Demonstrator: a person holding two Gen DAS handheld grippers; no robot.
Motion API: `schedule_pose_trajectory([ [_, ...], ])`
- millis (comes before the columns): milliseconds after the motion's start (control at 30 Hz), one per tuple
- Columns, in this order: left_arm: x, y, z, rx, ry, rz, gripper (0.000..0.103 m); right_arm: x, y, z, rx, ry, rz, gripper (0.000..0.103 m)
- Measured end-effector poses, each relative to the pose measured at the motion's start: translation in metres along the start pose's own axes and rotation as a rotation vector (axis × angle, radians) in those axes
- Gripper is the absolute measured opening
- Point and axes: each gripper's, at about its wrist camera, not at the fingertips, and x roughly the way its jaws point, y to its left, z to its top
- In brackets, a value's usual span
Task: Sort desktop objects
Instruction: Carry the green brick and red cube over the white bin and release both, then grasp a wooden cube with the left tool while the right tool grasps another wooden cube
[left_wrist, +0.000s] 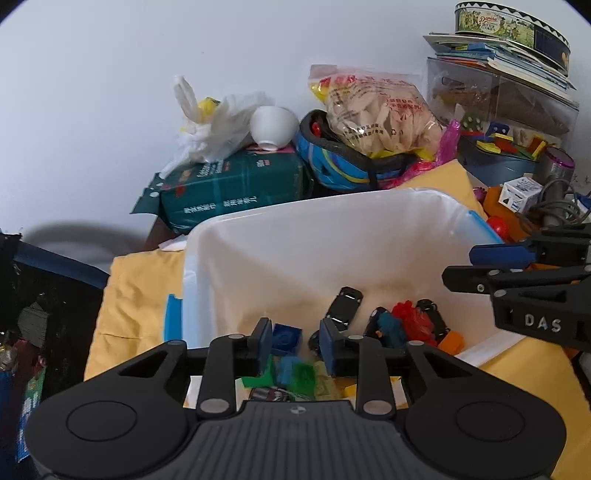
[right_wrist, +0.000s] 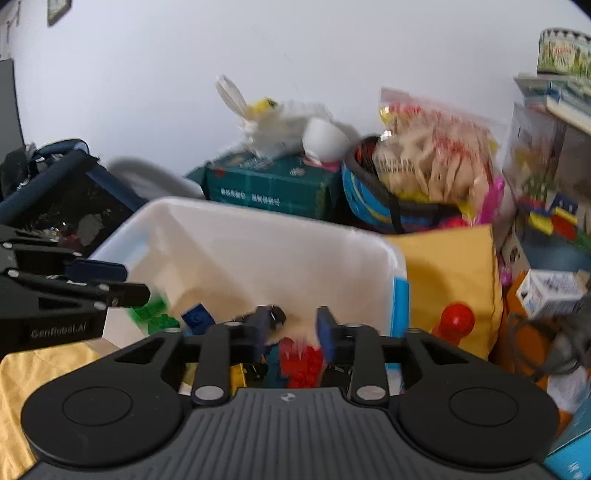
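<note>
A plain white wall (left_wrist: 147, 74) behind — a yellow cloth (left_wrist: 136, 295) covers the table.

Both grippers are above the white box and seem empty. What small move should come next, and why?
Probably lift the right gripper away toward the red ball beside the white bin: its jaws stand open and empty, the ball is still outside.

Both wrist cameras looked from close above the near rim of the white plastic storage bin (left_wrist: 295, 236) (right_wrist: 280, 236) toward the wall, left one further left, sharing the bin's interior.
</note>
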Motion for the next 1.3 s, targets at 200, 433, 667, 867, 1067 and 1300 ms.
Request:
schedule_pose_trajectory([
  [200,-0.05,0.008,-0.015,-0.042,-0.081,-0.051,0.043,-0.036,0.009,0.0,-0.036,-0.072,0.058,0.037],
  [433,-0.1,-0.024,-0.1,0.147,-0.025,-0.083,0.048,-0.08,0.036,-0.055,-0.182,-0.019,0.19,0.037],
  [667,-0.125,-0.042,-0.197,0.151,0.239,-0.215,0.048,-0.106,0.059,-0.15,-0.279,0.234,0.406,0.036],
  [867,-0.139,-0.059,-0.234,0.119,0.304,-0.232,0.047,-0.119,0.083,-0.185,-0.363,0.326,0.526,0.036],
  [1067,-0.148,-0.069,-0.236,0.108,0.287,-0.222,0.047,-0.115,0.107,-0.203,-0.433,0.296,0.521,0.043],
  [1300,-0.146,-0.074,-0.221,0.081,0.206,-0.19,0.047,-0.097,0.107,-0.217,-0.394,0.308,0.514,0.038],
])
